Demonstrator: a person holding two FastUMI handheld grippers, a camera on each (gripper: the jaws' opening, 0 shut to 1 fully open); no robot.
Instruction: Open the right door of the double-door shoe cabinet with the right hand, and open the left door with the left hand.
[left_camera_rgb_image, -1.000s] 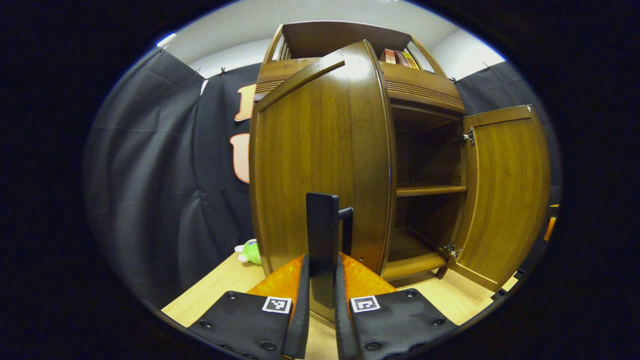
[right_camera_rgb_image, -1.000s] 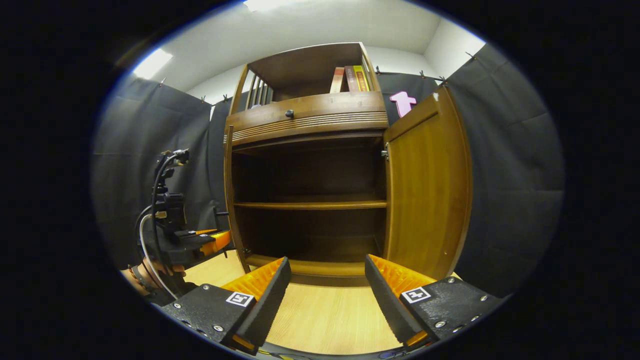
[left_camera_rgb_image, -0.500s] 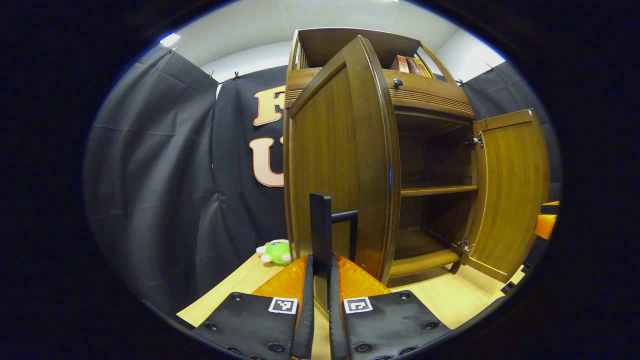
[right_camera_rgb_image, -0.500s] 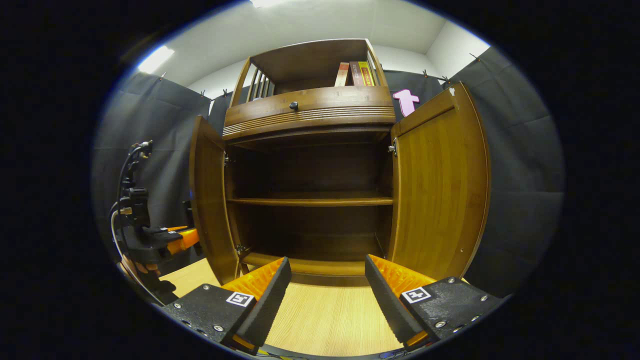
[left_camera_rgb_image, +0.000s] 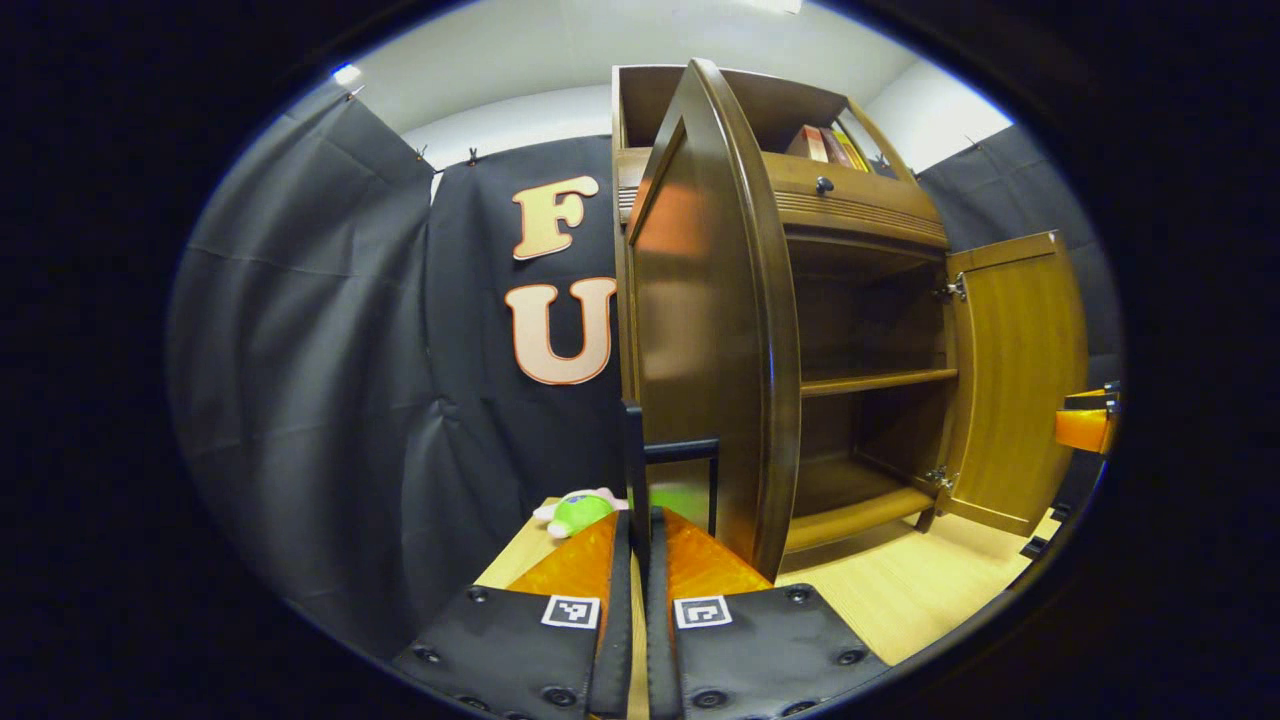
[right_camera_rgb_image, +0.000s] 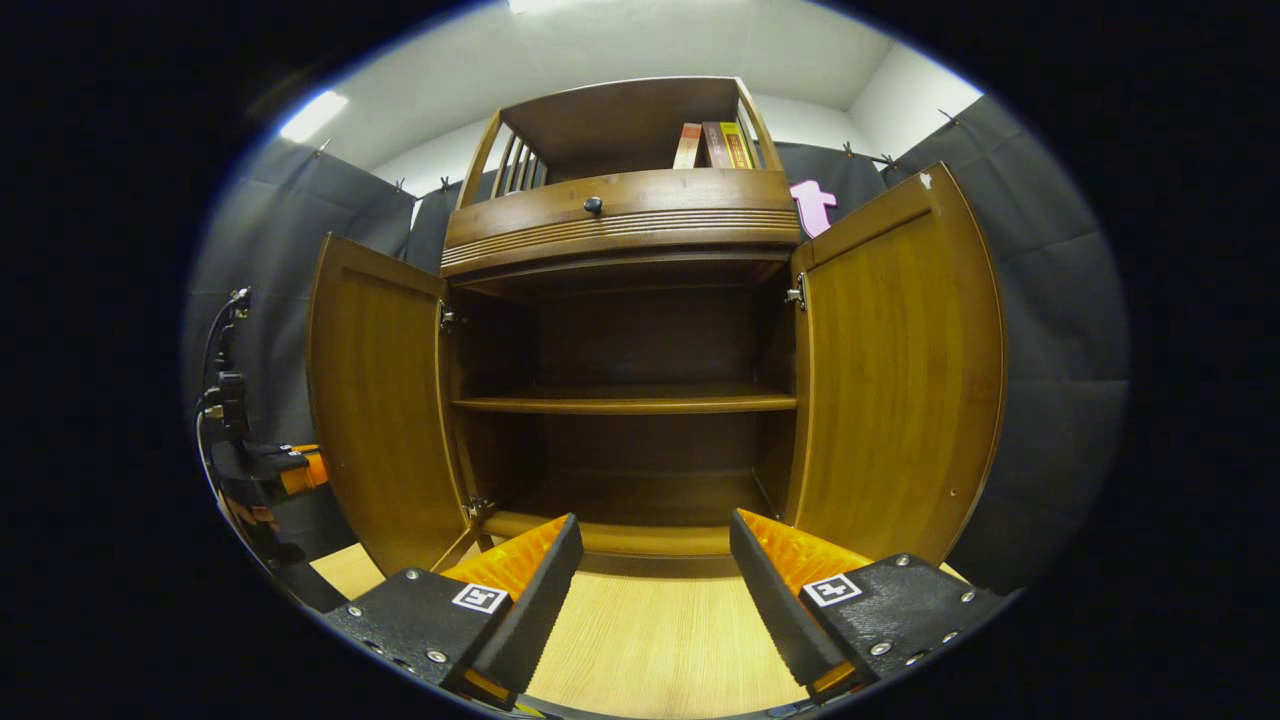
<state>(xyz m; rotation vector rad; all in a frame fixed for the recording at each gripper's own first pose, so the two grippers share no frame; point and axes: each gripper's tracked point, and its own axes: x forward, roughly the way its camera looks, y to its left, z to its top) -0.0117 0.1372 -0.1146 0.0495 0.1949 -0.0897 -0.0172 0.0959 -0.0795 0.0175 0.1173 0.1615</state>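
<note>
l gripper (left_camera_rgb_image: 640, 560) clamped on door handle (left_camera_rgb_image: 640, 470); r gripper (right_camera_rgb_image: 655, 565) wide, empty.

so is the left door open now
Open: the left door stands swung out from the cabinet, baring both shelves; the left gripper is shut on its handle.

Left gripper (left_camera_rgb_image: 639, 570) at the bottom of the left gripper view, two fingers (left_camera_rgb_image: 610, 600) drawn close with a thin dark bar handle (left_camera_rgb_image: 634, 470) pinched between them. Also seen far left in the right gripper view (right_camera_rgb_image: 262, 472), level, cables rising above. Right gripper (right_camera_rgb_image: 655, 570) low in its own view, fingers (right_camera_rgb_image: 540, 590) spread wide apart, nothing between them, pointing forward.
</note>
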